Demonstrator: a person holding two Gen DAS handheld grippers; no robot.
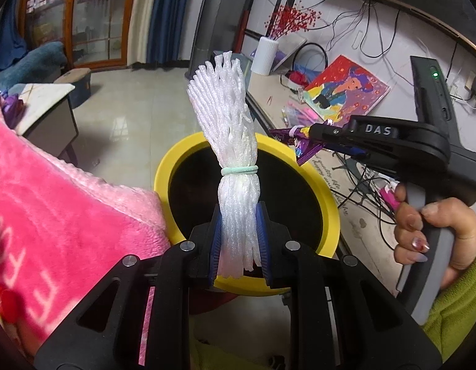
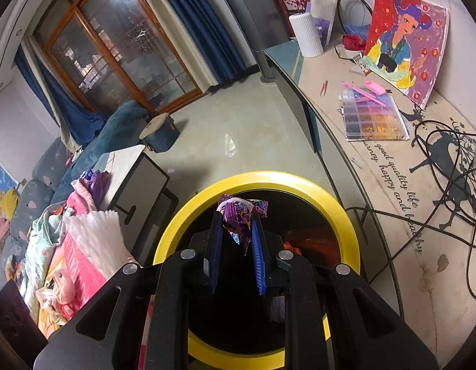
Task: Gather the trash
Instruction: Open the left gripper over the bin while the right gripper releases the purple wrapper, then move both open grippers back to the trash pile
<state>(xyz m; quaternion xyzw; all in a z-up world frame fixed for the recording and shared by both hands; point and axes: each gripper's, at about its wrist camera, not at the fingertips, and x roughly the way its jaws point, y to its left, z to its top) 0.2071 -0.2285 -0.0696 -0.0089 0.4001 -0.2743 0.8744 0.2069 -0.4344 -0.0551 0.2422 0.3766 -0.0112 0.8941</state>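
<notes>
A pale tiled floor carries a yellow-rimmed bin and a small white-topped table. The long counter beside the bin bears a white vase, a bead box, a painting and tangled black cables.

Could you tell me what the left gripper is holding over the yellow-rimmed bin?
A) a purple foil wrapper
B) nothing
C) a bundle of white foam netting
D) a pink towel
C: the left gripper is clamped on the white foam netting, tied with a pale green band, above the bin.
</notes>
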